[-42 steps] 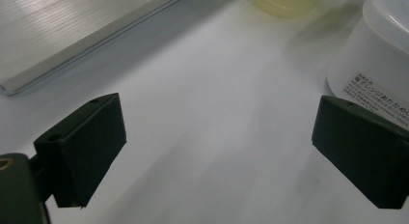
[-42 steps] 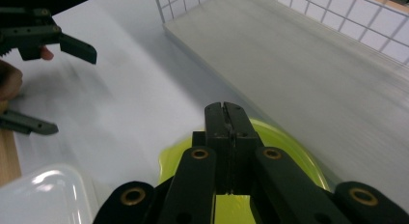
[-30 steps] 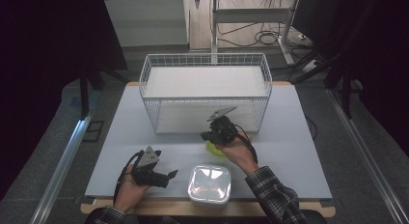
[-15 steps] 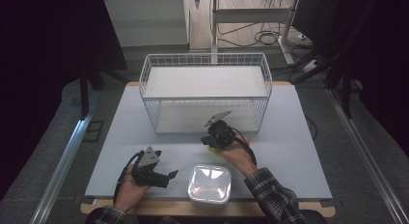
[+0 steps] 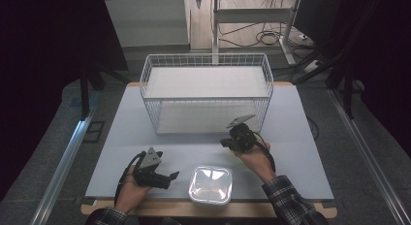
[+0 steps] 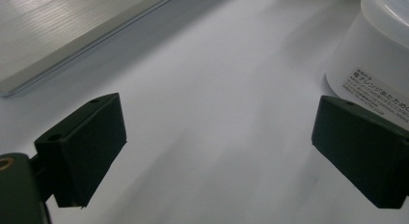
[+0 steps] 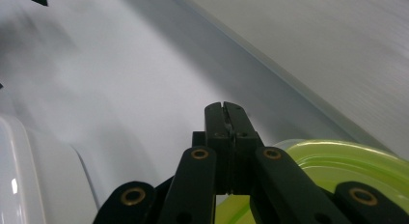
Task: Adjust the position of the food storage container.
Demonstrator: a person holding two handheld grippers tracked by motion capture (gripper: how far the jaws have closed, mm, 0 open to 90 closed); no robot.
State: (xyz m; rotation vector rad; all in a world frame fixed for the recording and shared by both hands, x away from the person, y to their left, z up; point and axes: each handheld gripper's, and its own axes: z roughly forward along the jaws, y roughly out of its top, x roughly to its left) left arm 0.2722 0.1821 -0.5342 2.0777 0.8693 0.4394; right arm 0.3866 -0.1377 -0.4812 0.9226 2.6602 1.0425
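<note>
Dim room w/ dark curtains round a pale table (image 5: 291,137), cables and a rack leg on the floor behind; likely kept bare so the few items stand out. White wire basket (image 5: 206,91) sits at the far middle of the table, open top toward the person, prob. placed as the drop-off spot within reach of both hands. Near edge, center: a translucent white container (image 5: 210,184) w/ rounded corners, label on its side wall readable in the left gripper view (image 6: 371,86). Left gripper (image 5: 169,177) rests low on the table just left of that container, jaws spread wide w/ nothing between them, one pad (image 6: 359,154) close beside the container wall, apparently parked ready to steady or grab it. Right gripper (image 5: 228,142) is held above the table betw. container and basket front, jaws pressed fully together (image 7: 225,137). Right gripper view shows a yellow-green round lid or dish (image 7: 333,166) directly under and behind the closed jaws; whether its edge is actually pinched I can't tell, since the tips meet w/ no visible gap and the rim sits lower, partly hidden by the linkage. My guess: it's being carried by a thin rim toward the basket, hence the tight clamp and the tilted wrist.
</note>
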